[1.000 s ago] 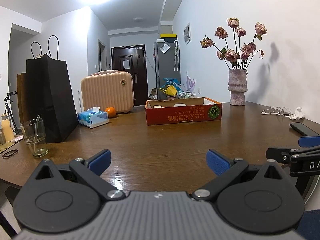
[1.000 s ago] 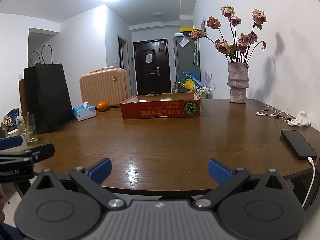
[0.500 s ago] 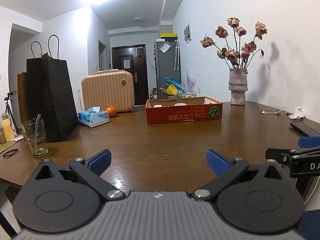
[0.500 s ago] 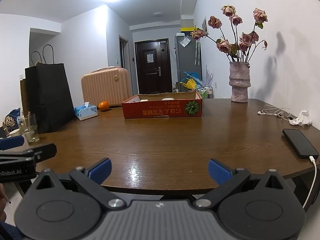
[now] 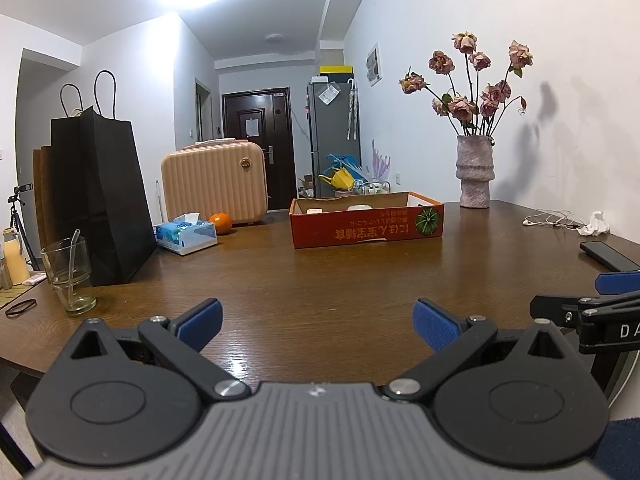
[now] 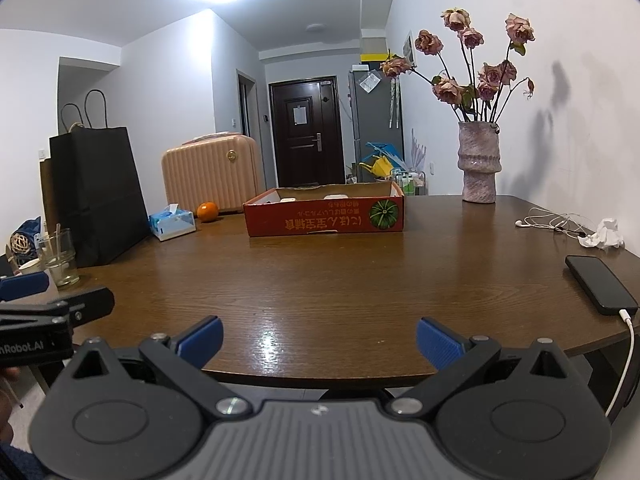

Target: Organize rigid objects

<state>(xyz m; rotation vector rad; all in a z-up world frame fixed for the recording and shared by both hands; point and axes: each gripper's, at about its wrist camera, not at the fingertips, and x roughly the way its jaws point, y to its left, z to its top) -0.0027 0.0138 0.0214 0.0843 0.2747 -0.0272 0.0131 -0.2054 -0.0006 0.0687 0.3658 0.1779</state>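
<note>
Left gripper [image 5: 316, 322] at bottom centre, jaws spread wide, empty, poised above the wooden table [image 5: 320, 280]. Right gripper [image 6: 319, 340] likewise (wide apart, gripping nothing). Red cardboard box [image 5: 367, 224] mid-frame, holding pale items, possibly small cases. Black phone [image 6: 600, 289] at right edge.
</note>
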